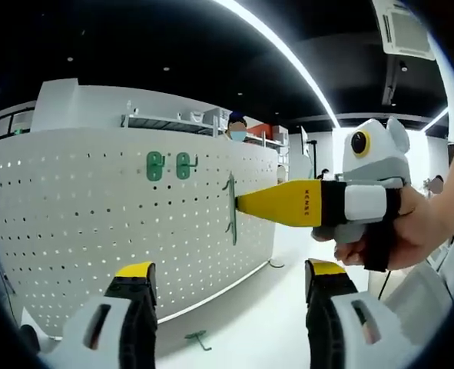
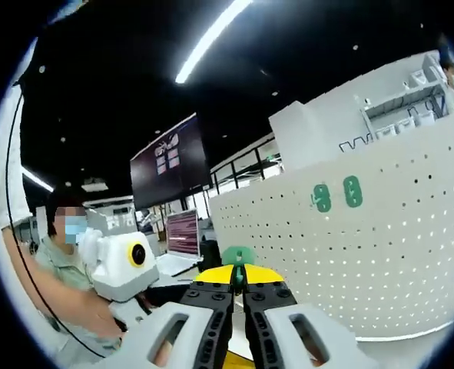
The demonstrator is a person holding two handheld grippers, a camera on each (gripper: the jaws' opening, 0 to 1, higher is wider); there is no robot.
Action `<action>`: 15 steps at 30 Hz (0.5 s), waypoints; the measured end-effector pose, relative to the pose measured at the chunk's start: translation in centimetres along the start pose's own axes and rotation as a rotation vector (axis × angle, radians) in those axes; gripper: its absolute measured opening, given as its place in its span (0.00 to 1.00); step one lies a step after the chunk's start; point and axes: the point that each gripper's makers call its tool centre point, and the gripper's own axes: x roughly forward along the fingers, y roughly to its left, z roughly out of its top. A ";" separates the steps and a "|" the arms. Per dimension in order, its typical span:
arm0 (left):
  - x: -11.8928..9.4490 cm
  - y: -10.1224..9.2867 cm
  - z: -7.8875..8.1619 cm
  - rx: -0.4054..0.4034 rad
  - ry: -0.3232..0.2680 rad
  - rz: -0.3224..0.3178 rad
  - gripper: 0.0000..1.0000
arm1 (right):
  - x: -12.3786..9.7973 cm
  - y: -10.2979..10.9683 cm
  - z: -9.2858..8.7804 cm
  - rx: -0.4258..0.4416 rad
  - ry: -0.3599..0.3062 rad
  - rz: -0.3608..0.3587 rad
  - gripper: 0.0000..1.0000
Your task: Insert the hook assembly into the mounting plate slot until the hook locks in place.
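In the left gripper view, the right claw, yellow-tipped and held by a person's hand, comes in from the right and presses a thin green hook assembly edge-on against the white perforated mounting plate, which stands upright on the pale bench. Two green hooks already sit seated higher up on the plate, and a small green piece lies on the bench near its foot. The left claw hangs wide open and empty in the foreground, jaws well apart, aimed at the plate's lower half. The insertion looks under way but not finished; I cannot tell whether the hook has entered a slot or locked. In the right gripper view, the right claw is closed tight, the green hook assembly pinched upright between its yellow tips, its top showing just above them. The mounting plate spreads to the right, the two seated hooks visible on it. The hand holds the claw roughly level, pointing toward the plate.
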 end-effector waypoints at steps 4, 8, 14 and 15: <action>0.0 0.1 -0.1 -0.003 0.004 0.002 0.81 | 0.0 -0.1 0.0 -0.150 0.027 -0.034 0.01; -0.1 0.0 -0.2 -0.007 0.010 0.000 0.80 | 0.0 0.0 0.2 -0.118 0.014 -0.029 0.01; -0.1 0.0 -0.1 0.001 0.005 0.001 0.78 | 0.0 -0.6 0.9 -0.093 -0.001 -0.044 0.01; -0.2 -0.1 -0.1 -0.001 0.005 0.000 0.78 | 0.0 -0.8 1.0 -0.092 -0.001 -0.051 0.01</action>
